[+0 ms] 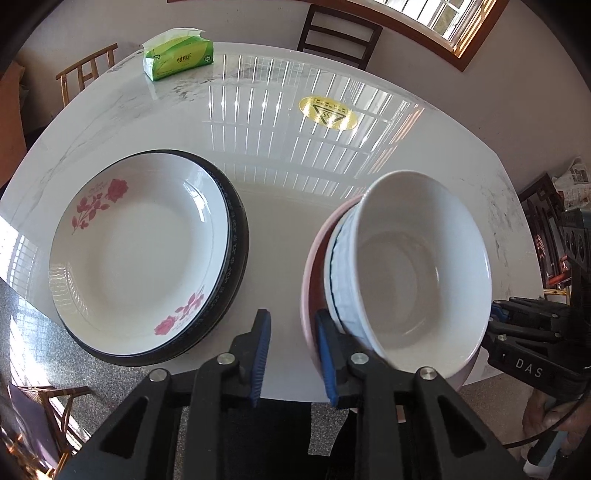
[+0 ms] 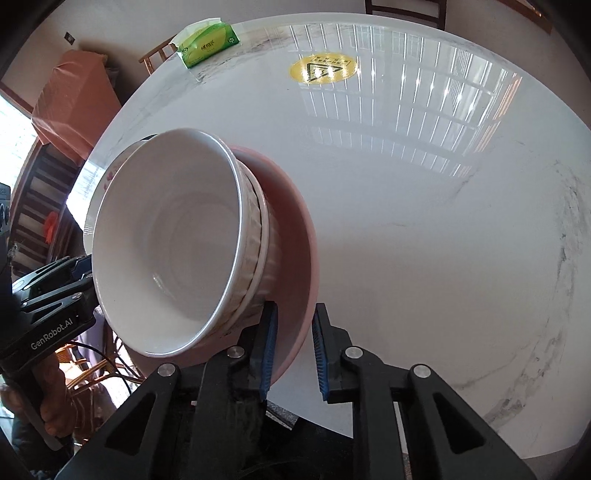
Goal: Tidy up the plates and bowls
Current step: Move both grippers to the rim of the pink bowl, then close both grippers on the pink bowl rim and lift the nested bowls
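Note:
A white plate with pink roses (image 1: 140,258) lies on top of a black plate (image 1: 238,236) on the left of the white table (image 1: 280,147). White ribbed bowls (image 1: 417,273) are nested in a wide pink bowl (image 1: 308,280) at the table's front edge. My left gripper (image 1: 291,350) is open, with the pink bowl's left rim between its fingers. In the right wrist view the stack of white bowls (image 2: 166,243) sits in the pink bowl (image 2: 295,236). My right gripper (image 2: 293,343) is open, with the pink rim between its fingers.
A green tissue pack (image 1: 179,53) lies at the table's far left. A yellow sticker (image 1: 328,112) is on the tabletop past the bowls. Wooden chairs (image 1: 340,35) stand around the far side. The table's front edge is just under the grippers.

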`<action>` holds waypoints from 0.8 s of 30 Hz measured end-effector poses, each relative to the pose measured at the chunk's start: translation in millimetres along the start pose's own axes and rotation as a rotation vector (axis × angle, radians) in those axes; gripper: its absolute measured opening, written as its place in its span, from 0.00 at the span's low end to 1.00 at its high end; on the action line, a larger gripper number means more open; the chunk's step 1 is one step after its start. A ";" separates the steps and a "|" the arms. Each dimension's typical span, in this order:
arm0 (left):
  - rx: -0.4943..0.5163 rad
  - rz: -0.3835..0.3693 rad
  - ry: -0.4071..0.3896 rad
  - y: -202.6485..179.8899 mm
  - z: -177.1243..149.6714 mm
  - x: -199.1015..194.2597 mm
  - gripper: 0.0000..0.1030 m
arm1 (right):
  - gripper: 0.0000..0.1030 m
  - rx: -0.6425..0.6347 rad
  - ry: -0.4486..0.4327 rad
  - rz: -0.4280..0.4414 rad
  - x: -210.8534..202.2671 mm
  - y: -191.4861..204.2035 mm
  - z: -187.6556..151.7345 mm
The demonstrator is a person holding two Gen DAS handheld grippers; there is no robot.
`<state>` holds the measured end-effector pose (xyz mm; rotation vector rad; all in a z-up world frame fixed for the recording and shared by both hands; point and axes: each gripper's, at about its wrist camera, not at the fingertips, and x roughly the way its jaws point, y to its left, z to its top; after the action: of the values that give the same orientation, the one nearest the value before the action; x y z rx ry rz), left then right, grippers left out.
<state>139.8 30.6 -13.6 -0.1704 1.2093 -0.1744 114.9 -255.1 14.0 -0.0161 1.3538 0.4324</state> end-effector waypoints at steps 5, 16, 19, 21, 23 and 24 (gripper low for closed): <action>-0.025 -0.034 -0.041 0.3 -4.3 -2.5 0.08 | 0.17 0.048 -0.025 0.064 -2.2 -8.8 -8.0; -0.030 -0.040 -0.047 0.9 -8.3 -5.4 0.08 | 0.18 0.106 -0.051 0.127 -4.7 -13.0 -10.6; -0.032 -0.034 -0.062 0.8 -6.5 -10.8 0.08 | 0.18 0.121 -0.049 0.147 -3.2 -13.2 -8.3; -0.034 -0.034 -0.070 2.3 -6.3 -14.7 0.08 | 0.18 0.121 -0.054 0.153 -4.5 -11.1 -7.8; -0.037 -0.035 -0.075 3.2 -6.9 -18.9 0.08 | 0.18 0.126 -0.058 0.163 -6.6 -9.7 -6.2; -0.038 -0.035 -0.080 4.0 -7.2 -21.1 0.08 | 0.18 0.127 -0.061 0.165 -8.2 -8.4 -5.7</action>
<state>126.0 39.0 2.3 -0.2304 1.1311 -0.1737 110.9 -266.7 18.5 0.2138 1.3251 0.4810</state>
